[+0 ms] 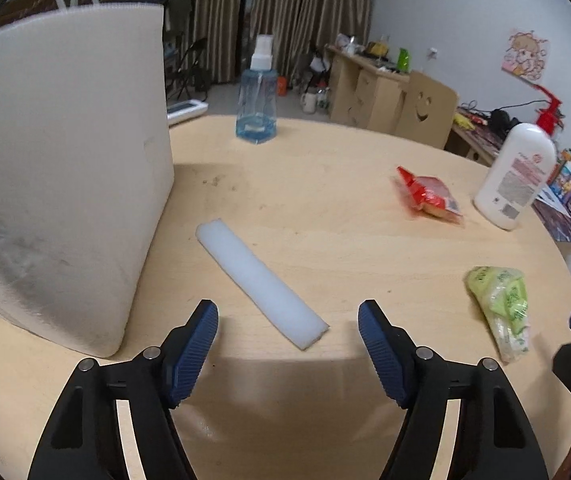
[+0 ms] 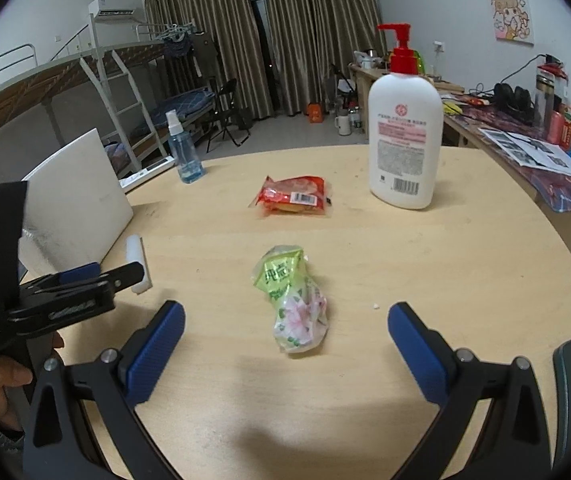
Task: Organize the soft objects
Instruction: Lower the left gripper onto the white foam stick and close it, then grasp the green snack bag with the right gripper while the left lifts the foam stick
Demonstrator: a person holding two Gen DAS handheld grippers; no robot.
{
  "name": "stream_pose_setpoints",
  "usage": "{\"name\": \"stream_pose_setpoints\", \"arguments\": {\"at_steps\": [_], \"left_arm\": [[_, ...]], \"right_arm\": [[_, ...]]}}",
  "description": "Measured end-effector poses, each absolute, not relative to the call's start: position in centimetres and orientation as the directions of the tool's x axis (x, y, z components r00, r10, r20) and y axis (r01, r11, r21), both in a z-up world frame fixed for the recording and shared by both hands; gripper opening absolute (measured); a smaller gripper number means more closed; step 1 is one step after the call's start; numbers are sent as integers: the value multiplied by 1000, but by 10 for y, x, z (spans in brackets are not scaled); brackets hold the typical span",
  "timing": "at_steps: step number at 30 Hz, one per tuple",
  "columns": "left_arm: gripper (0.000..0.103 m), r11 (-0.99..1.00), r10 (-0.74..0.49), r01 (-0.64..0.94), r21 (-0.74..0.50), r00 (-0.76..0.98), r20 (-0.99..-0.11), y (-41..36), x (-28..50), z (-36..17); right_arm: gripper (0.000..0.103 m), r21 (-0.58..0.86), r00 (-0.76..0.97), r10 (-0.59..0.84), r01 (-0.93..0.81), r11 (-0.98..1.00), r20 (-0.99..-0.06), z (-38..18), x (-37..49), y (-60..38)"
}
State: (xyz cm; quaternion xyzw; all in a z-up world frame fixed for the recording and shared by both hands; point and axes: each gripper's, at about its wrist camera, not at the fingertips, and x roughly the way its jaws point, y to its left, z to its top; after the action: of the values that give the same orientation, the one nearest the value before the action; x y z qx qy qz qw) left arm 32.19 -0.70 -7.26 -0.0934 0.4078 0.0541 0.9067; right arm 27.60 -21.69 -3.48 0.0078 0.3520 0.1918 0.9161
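Left tool (image 1: 288, 322): jaws standing apart and empty, angled down at the worktop (image 1: 325, 380); the near end of the foam strip lies just ahead of the gap, untouched by either pad.
Right tool (image 2: 286, 322): jaws spread wide, holding nothing; the green packet lies between and just ahead of the blue pads, clear of both.
Foam strip (image 1: 259, 280): a long white slab lying flat and aslant, just beside the big white foam block (image 1: 65, 184). It looks very light and spongy, likely to dent under a hard pinch. Best taken across its narrow width near the end closest to the tool, with a gentle squeeze.
Green packet (image 2: 294, 300): crinkly film over soft contents, probably light and a little slippery. Grip its fuller middle, not the twisted top.
Red packet (image 2: 293, 197): a sealed flat snack farther back, beside the lotion bottle (image 2: 404, 132); likely squashy, so hold it by the edges.
Spray bottle (image 1: 257, 94): rigid, at the far rim.
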Motion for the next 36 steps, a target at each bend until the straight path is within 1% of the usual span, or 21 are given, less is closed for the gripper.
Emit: {"name": "stream_pose_setpoints", "arguments": {"at_steps": [1,3,5,8,10,11,12,14,16,18,20,23,25,29,31,36], "left_arm": [[74,975,25,-183,-127,657,-754,-6,323,-75],[70,972,31,-195,-128,652,-757,-4,325,-76],[62,972,32,-197,-125,645,-764,-4,329,-79],[56,973,42,-203,-114,636,-770,-4,333,-81],[54,972,48,-207,-111,635,-771,-4,333,-81],[50,972,56,-212,-104,635,-770,-4,334,-81],[48,972,58,-210,-100,635,-770,-4,334,-81],[36,976,45,-194,-102,634,-772,-7,335,-81],[35,980,52,-182,-84,635,-771,-10,336,-82],[30,981,47,-174,-85,639,-767,-10,336,-82],[23,980,31,-168,-103,643,-765,-6,336,-81],[15,987,20,-134,-92,661,-750,-5,333,-81],[11,986,-7,-120,-118,670,-742,-1,328,-80],[9,986,-40,-94,-141,682,-730,5,319,-77],[9,989,-29,-82,-119,698,-716,4,314,-73],[9,993,-51,-37,-111,716,-696,0,305,-68]], "right_arm": [[103,149,676,361,-351,924,-642,-35,276,-216],[103,152,673,367,-358,921,-643,-35,279,-215],[103,148,667,368,-364,919,-648,-37,281,-213],[103,147,657,370,-369,918,-657,-40,284,-211],[103,146,652,372,-374,916,-661,-41,285,-210],[103,147,650,375,-378,914,-661,-41,286,-210],[103,149,647,378,-380,913,-662,-42,286,-210],[103,150,644,380,-383,912,-664,-42,287,-210],[103,152,643,380,-382,912,-665,-42,286,-210],[103,158,642,385,-382,910,-664,-42,286,-211],[103,154,643,380,-380,912,-665,-42,287,-211],[103,155,634,383,-384,910,-672,-44,288,-209],[103,156,628,381,-384,910,-679,-46,290,-208],[103,161,626,383,-383,910,-679,-47,291,-208],[103,172,619,389,-381,908,-682,-49,292,-209],[103,190,608,399,-379,906,-686,-52,294,-210]]}}
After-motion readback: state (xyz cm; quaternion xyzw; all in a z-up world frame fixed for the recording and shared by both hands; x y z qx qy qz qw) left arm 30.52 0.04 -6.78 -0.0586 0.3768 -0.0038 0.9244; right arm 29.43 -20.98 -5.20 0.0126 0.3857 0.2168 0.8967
